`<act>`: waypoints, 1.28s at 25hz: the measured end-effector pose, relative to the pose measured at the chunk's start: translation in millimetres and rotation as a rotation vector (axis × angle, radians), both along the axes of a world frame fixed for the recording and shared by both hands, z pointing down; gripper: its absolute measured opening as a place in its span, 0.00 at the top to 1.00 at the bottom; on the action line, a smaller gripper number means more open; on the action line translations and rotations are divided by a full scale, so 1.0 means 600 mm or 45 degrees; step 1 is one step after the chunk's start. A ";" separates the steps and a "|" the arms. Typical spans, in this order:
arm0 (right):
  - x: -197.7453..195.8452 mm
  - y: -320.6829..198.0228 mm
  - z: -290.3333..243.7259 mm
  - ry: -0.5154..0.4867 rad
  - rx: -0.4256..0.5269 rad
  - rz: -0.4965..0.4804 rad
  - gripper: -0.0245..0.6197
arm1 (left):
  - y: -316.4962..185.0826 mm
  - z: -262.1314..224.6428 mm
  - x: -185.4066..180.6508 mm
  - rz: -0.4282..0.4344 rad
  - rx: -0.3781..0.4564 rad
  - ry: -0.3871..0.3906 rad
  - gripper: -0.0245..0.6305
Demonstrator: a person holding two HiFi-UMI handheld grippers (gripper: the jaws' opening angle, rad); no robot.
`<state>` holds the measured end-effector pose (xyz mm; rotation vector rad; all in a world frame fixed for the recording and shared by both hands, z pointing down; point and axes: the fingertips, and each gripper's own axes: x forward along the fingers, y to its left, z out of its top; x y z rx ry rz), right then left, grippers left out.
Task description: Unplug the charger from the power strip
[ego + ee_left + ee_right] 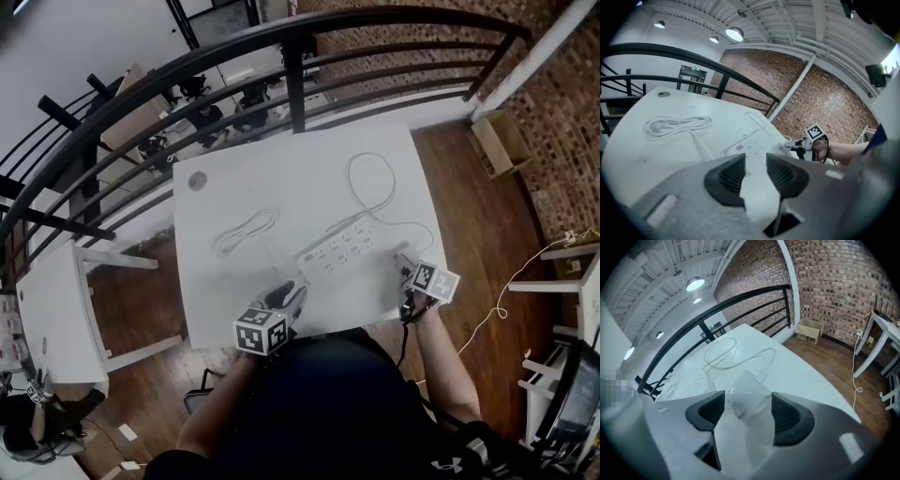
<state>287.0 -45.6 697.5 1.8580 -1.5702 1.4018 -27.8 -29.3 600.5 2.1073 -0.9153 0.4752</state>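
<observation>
The white power strip (342, 246) lies across the middle of the white table (244, 309); its own cord (246, 230) is coiled to its left. The white charger block (747, 389) rests on the table to the right of the strip (689, 377), apart from it. Its thin cable (723, 352) loops away behind. My right gripper (747, 403) is open wide around the charger, with a gap on both sides of the block. My left gripper (754, 171) is open just short of the strip's near end (752, 144), with only table between its pads. The head view shows both grippers: left (292, 292), right (405, 261).
A black metal railing (295, 66) runs along the table's far side. Wooden floor (487, 216), a cardboard box (502, 141) and a brick wall lie to the right. A white side table (56, 309) stands at the left. A round grommet (197, 181) sits in the table's far left corner.
</observation>
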 end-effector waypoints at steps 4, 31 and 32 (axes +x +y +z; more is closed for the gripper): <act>0.001 0.012 -0.019 -0.018 0.017 0.099 0.47 | -0.007 -0.007 -0.008 0.016 0.018 0.018 0.75; -0.267 0.095 -0.378 -0.138 0.749 -0.466 0.95 | 0.064 -0.157 -0.054 -0.089 0.356 0.100 0.83; -0.263 0.110 -0.386 -0.147 0.767 -0.479 0.95 | 0.082 -0.169 -0.040 -0.083 0.375 0.097 0.83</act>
